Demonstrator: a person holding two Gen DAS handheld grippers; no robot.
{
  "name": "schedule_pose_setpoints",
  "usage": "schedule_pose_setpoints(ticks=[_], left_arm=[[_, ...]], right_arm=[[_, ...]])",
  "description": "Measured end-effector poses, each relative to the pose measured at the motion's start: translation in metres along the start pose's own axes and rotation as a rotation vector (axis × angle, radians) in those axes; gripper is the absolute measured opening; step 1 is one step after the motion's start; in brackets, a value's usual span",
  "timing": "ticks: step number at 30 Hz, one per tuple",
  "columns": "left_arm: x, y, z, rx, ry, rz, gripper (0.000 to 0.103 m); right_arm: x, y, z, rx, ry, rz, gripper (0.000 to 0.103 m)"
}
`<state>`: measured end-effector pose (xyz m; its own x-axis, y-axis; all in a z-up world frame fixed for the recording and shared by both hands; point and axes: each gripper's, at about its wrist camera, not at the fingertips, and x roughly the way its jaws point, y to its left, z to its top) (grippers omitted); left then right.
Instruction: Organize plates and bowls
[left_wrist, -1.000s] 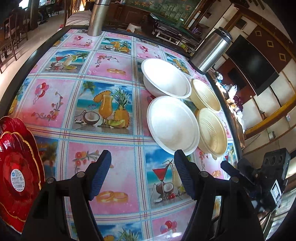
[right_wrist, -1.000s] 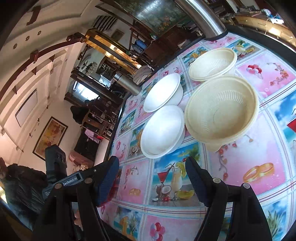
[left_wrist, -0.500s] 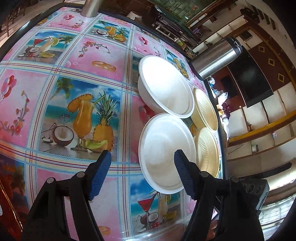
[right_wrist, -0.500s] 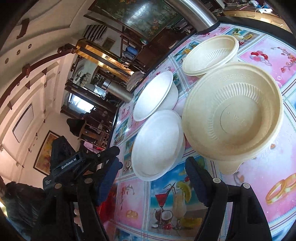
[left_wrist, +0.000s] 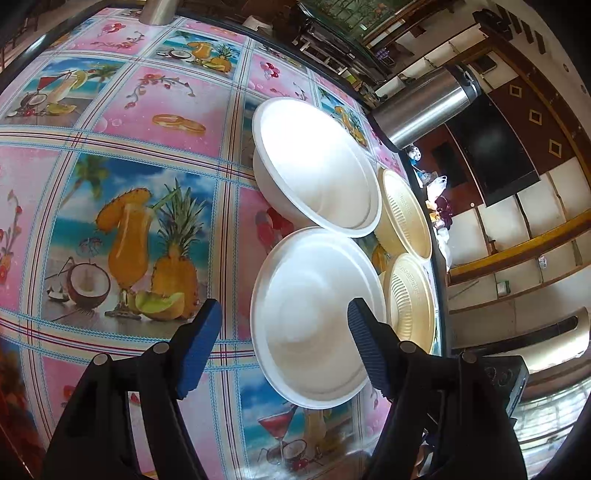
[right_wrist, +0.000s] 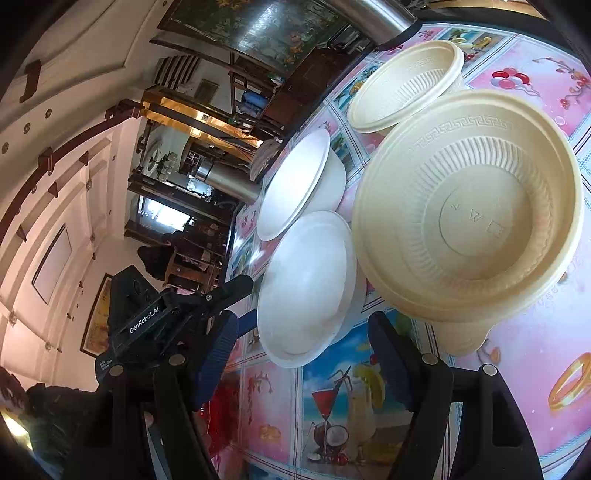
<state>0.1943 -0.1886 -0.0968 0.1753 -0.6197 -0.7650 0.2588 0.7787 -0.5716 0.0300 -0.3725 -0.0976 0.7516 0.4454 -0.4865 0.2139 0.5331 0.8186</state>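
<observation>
Glossy surface printed with cocktails and fruit, dark edge running close behind the bowls at 2 o'clock, steel flask on that edge. Four bowls crowded together: near white bowl, far white bowl, two cream bowls just beside them, partly hidden. Open room at 9 o'clock. Left hand-held gripper wide, straddling the near white bowl's rim, pads clear. Right hand-held gripper closing, nothing pressed

The left gripper, jaws apart, hovers at the near white bowl.
</observation>
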Motion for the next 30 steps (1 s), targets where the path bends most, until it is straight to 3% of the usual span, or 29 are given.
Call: schedule_pose_setpoints(ticks=[13,22,30], left_arm=[[-0.004,-0.004,-0.001,0.023,-0.004,-0.038,0.070],[0.002,-0.005,-0.002,0.042,0.005,-0.032,0.069],[0.002,-0.008,-0.004,0.061,-0.006,-0.016,0.052]], right_arm=[[0.010,-0.010,-0.001,0.092,0.009,-0.023,0.056],[0.007,-0.010,0.000,0.069,-0.009,-0.041,0.047],[0.007,-0.011,0.001,0.069,-0.018,-0.051,0.038]])
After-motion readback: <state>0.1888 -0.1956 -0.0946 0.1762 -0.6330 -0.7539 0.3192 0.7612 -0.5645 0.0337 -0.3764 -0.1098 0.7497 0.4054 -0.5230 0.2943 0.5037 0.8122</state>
